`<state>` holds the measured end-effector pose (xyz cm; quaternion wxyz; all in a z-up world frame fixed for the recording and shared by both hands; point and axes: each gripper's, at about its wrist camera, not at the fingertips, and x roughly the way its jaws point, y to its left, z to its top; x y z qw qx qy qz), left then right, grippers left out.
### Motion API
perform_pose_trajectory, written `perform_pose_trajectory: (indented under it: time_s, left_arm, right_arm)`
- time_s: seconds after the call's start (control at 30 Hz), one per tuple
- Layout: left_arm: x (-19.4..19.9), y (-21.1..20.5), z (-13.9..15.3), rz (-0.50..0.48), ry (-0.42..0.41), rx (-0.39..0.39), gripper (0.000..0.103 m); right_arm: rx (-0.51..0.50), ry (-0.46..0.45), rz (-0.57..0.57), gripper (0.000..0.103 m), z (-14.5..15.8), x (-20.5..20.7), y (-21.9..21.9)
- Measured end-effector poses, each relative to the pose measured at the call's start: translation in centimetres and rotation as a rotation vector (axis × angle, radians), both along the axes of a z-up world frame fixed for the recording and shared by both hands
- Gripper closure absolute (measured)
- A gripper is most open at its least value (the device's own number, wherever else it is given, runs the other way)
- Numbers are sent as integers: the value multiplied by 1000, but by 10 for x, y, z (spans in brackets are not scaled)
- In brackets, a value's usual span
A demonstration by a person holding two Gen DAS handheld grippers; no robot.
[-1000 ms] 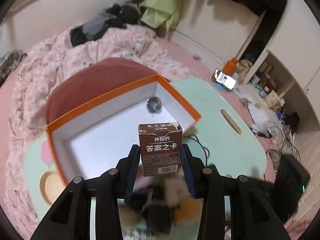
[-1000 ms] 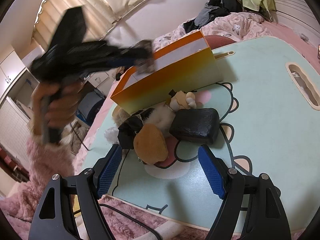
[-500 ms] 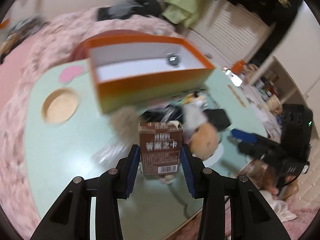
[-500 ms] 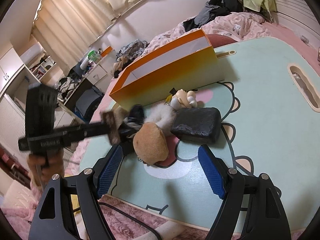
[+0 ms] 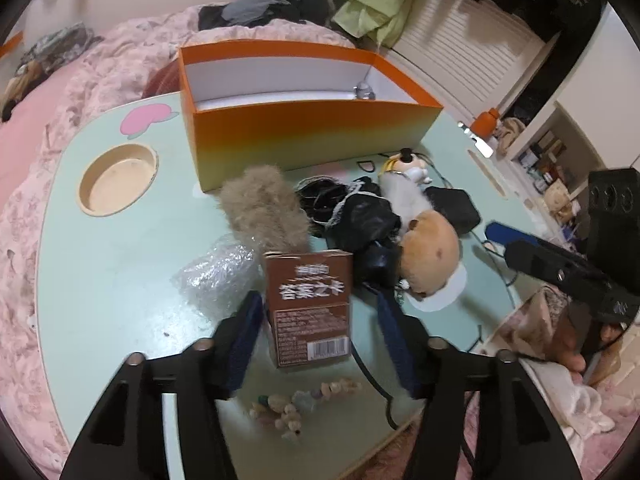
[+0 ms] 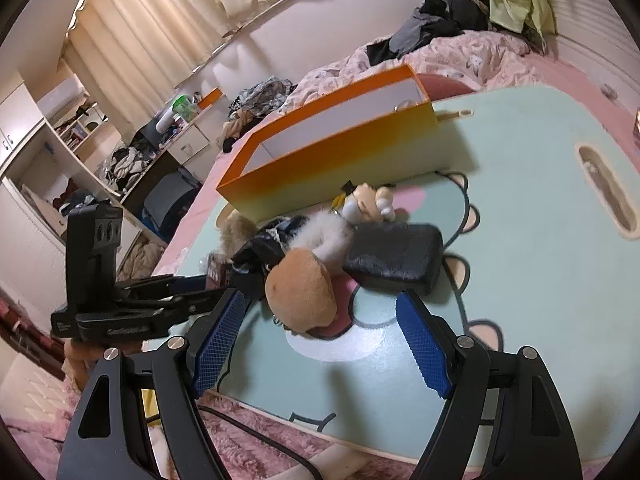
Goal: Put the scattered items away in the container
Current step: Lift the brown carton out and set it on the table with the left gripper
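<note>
A small brown card box [image 5: 308, 320] stands on the mint table [image 5: 120, 264] between the jaws of my left gripper [image 5: 318, 297]. The jaws are opening and both pads stand clear of the box's sides. The orange container [image 5: 312, 136] sits behind the heap, with a small shiny metal thing [image 5: 364, 90] in its far corner. My right gripper [image 6: 320, 300] is open and hovers just before a tan plush [image 6: 300, 292] and a black pouch [image 6: 394, 258]. The brown card box [image 6: 216, 274] shows at the left of the heap in the right wrist view.
The heap holds a brown fur pompom [image 5: 264, 208], bubble wrap [image 5: 218, 276], black cloth [image 5: 360, 216], a white fluffy duck charm [image 5: 404, 168] and a bead string [image 5: 296, 400]. A round cup recess [image 5: 118, 178] lies on the left. Pink bedding surrounds the table.
My left gripper carried the brown card box from above the orange container down to the table before the heap, and its jaws have spread off it. The right gripper stayed put.
</note>
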<state>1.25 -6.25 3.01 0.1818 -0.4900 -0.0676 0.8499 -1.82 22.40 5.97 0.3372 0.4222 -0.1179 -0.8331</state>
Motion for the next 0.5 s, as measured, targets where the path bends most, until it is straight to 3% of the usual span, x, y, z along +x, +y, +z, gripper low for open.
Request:
perform_pose_trajectory:
  time_s: [0.1, 0.27, 0.37, 0.5]
  left_arm:
    - [8, -8, 12, -6, 31, 22, 38]
    - [15, -15, 25, 16, 89, 29, 33]
    - [14, -22, 26, 28, 91, 41, 33]
    - [15, -27, 25, 42, 103, 31, 33]
  right_arm:
    - [39, 64, 23, 25, 24, -7, -8]
    - [249, 169, 33, 27, 71, -52, -44]
    - [339, 125, 56, 45, 80, -103, -67]
    - [505, 82, 51, 56, 67, -160, -97]
